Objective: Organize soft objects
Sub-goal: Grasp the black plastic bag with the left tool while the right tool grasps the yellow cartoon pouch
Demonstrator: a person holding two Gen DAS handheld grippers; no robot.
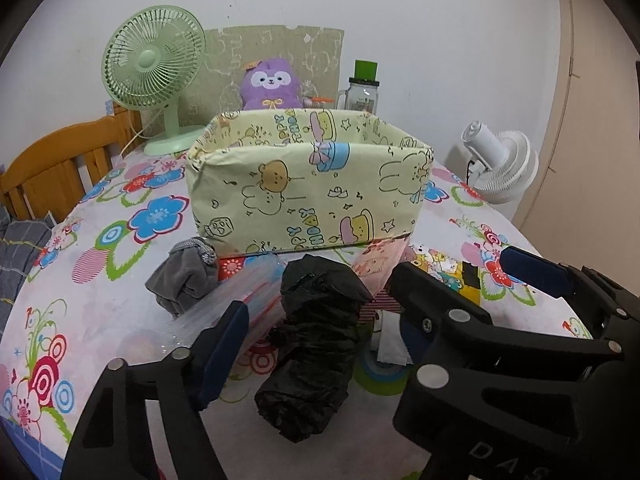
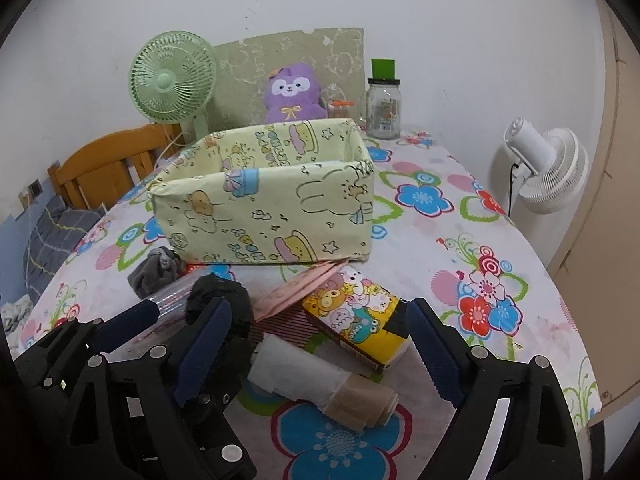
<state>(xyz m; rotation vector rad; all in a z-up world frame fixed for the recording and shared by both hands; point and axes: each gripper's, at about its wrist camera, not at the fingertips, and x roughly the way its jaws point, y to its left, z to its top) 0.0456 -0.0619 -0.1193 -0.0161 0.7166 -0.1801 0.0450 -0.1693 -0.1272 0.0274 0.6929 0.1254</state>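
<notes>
A black plastic bag bundle lies on the flowered tablecloth between the fingers of my left gripper, which is open; a gap shows beside the left pad. My right gripper is open just to its right, over a white roll with a beige end and a cartoon-printed pack, touching neither. A grey cloth, a clear zip bag roll and a pink packet lie in front of the pale yellow cartoon box, whose inside is partly hidden.
A purple plush, a green fan and a glass jar with a green lid stand behind the box at the wall. A white fan is off the table's right side, a wooden frame to the left.
</notes>
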